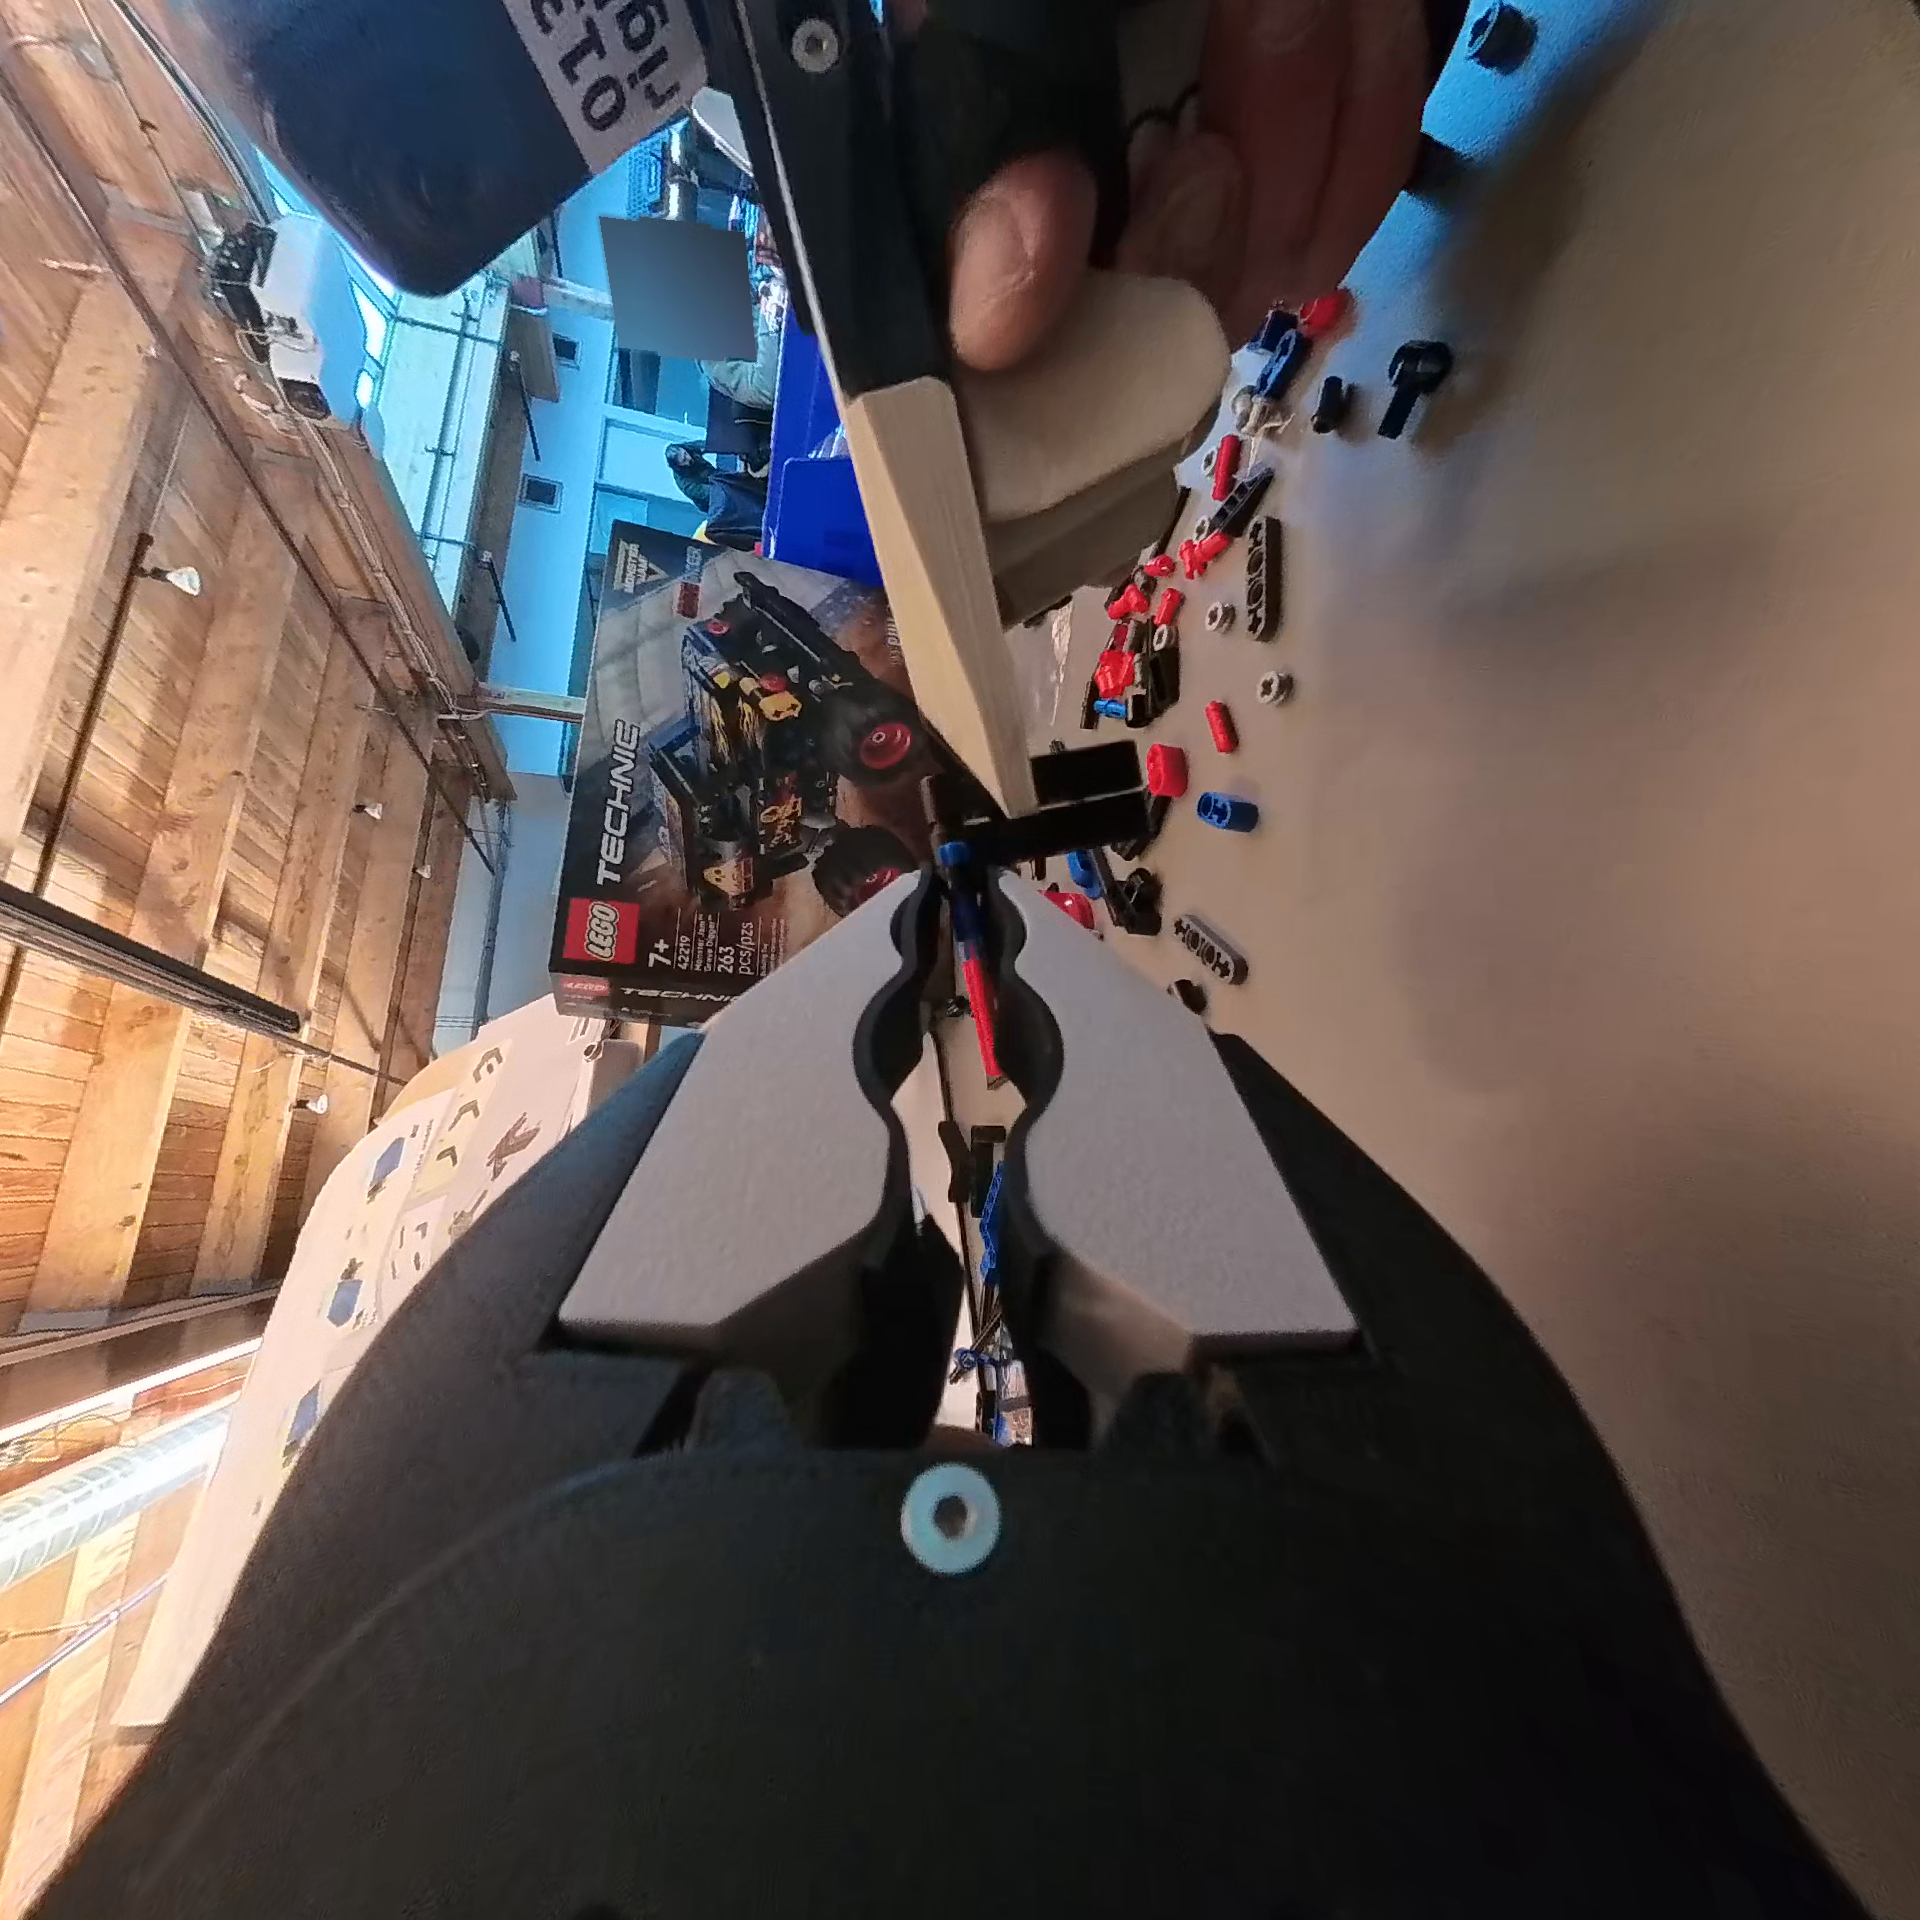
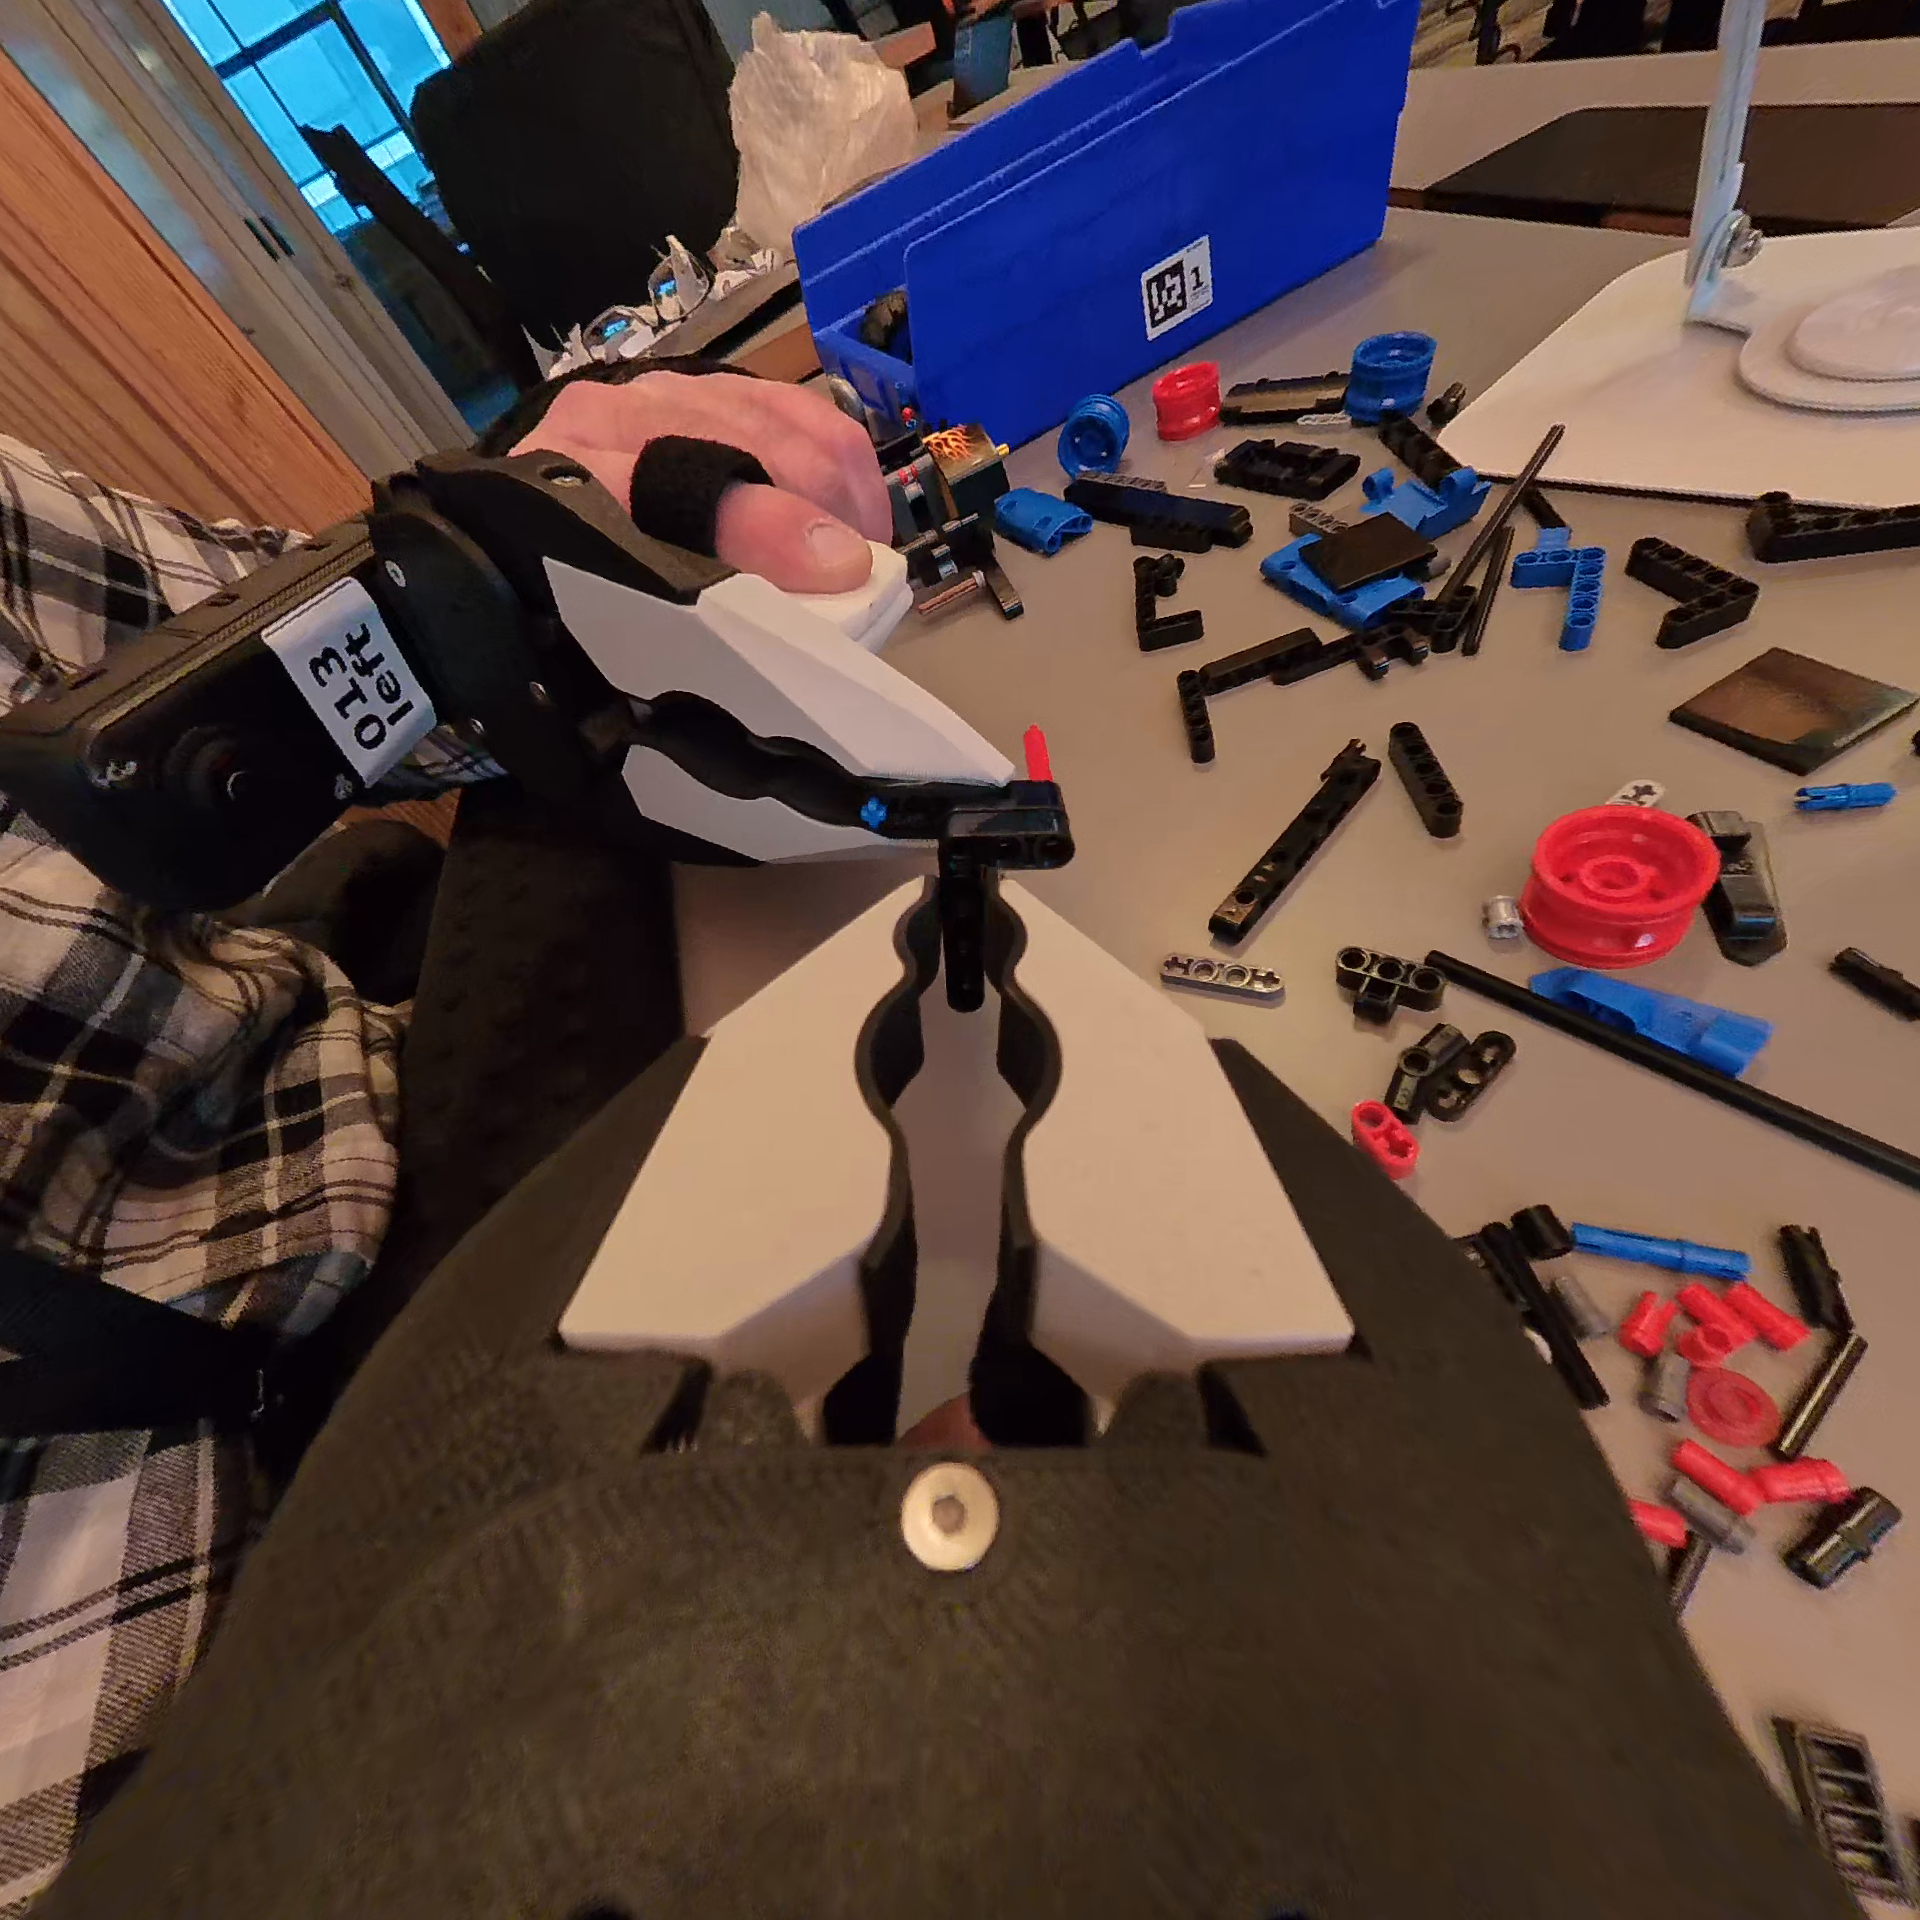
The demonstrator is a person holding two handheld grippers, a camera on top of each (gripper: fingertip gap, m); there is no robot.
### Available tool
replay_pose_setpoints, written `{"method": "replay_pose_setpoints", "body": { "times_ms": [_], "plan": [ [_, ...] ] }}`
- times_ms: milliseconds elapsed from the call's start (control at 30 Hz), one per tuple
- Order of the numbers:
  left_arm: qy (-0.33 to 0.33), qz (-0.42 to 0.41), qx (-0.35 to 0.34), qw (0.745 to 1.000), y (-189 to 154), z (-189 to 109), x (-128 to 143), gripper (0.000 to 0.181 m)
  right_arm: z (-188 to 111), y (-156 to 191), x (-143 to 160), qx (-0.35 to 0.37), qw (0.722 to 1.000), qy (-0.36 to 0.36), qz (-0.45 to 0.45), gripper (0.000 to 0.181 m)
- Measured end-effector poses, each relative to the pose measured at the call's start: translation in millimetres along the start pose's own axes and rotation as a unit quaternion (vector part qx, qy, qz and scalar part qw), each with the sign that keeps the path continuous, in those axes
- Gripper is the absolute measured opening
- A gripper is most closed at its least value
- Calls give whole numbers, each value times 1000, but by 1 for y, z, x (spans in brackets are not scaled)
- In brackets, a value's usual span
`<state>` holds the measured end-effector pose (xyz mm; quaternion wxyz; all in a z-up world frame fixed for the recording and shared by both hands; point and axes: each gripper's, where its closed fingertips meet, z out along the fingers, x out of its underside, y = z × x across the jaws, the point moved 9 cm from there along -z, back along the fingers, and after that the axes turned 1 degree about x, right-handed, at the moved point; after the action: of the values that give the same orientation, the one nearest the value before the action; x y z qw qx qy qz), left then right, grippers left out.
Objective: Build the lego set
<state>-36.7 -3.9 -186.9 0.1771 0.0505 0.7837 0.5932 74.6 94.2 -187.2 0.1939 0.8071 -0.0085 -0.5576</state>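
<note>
My left gripper is shut on a small Lego assembly: a red axle with a blue pin at its tip. In the right wrist view, the left gripper comes in from the left with the red axle sticking up. My right gripper is shut on a black beam, which stands upright. The beam's holed crosspiece touches the left gripper's piece. In the left wrist view, the right gripper reaches down onto the black beam. Both are held above the grey table.
Loose black, blue and red parts are scattered over the table, including a red wheel hub and long black axles. A blue bin stands at the back and a white board at the right. The Lego box and an instruction booklet lie nearby.
</note>
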Motion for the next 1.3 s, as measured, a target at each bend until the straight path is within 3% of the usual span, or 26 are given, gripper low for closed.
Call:
{"method": "replay_pose_setpoints", "body": {
  "times_ms": [233,400,500,767,1100,1300],
  "plan": [
    [10,8,18,1000,-6,4,-3,1,5,1,4,9,999,33,-9,3],
    [11,-48,12,999,3,8,2,5,0,-2,-1,19,1000,2,-11,4],
    [25,-109,-9,994,15,7,10,37,-5,-2,-6,25,999,-27,-15,4],
    [-22,-259,27,965,29,-4,22,14,-9,-4,-11,49,996,-56,-38,4],
    [-35,-242,30,969,23,-4,20,24,-6,-1,-12,58,995,-58,-63,4],
    [-44,-233,20,971,21,-1,15,13,-4,1,-12,45,996,-58,-55,4]
  ]
}}
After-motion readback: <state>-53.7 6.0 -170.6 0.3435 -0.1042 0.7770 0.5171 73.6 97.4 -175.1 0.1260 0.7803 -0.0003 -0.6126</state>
